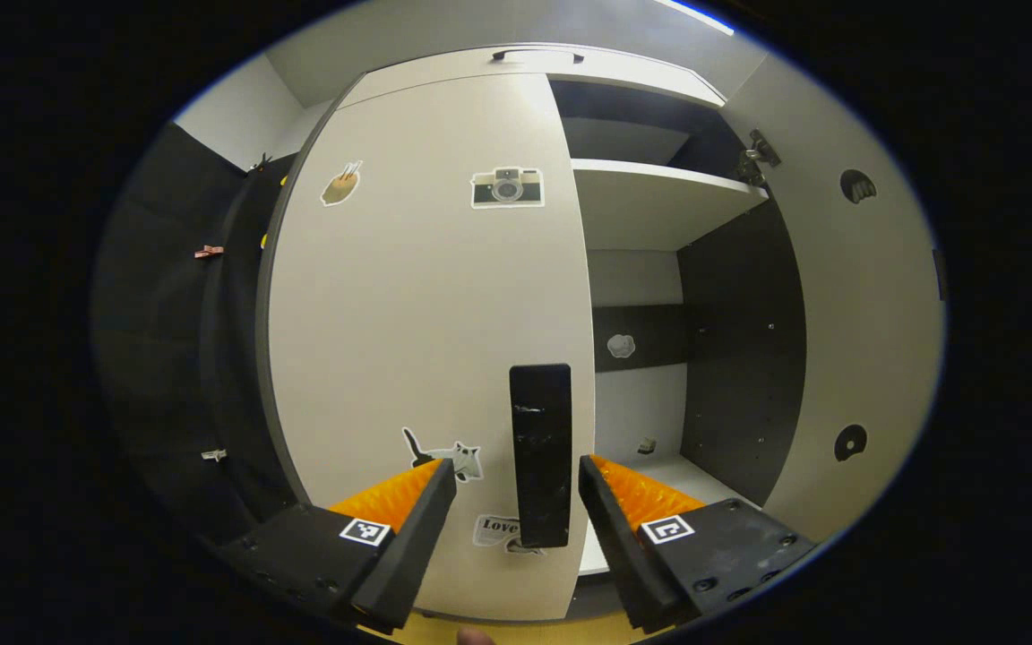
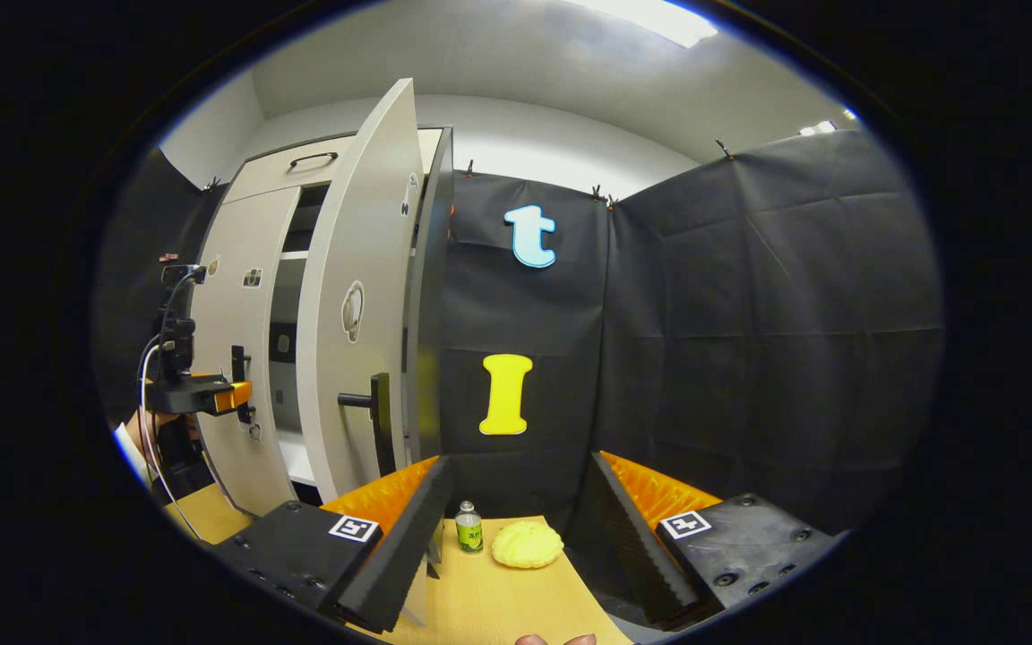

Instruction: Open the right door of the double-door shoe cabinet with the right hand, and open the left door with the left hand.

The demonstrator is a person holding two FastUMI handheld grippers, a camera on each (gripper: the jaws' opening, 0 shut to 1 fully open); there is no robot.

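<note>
The light grey shoe cabinet fills the left gripper view. Its left door, with stickers on it, looks closed against the frame. The door's black vertical handle stands between the fingers of my open left gripper, with a gap on each side. The right door is swung wide open, showing shelves inside. In the right gripper view the open right door and its black handle are to the left. My right gripper is open and holds nothing, away from the cabinet. The left gripper sits at the left door.
A wooden table lies below the right gripper, with a small green-labelled bottle and a yellow bun-like object on it. Black cloth walls stand behind and to the right. A hand and sleeve hold the left gripper.
</note>
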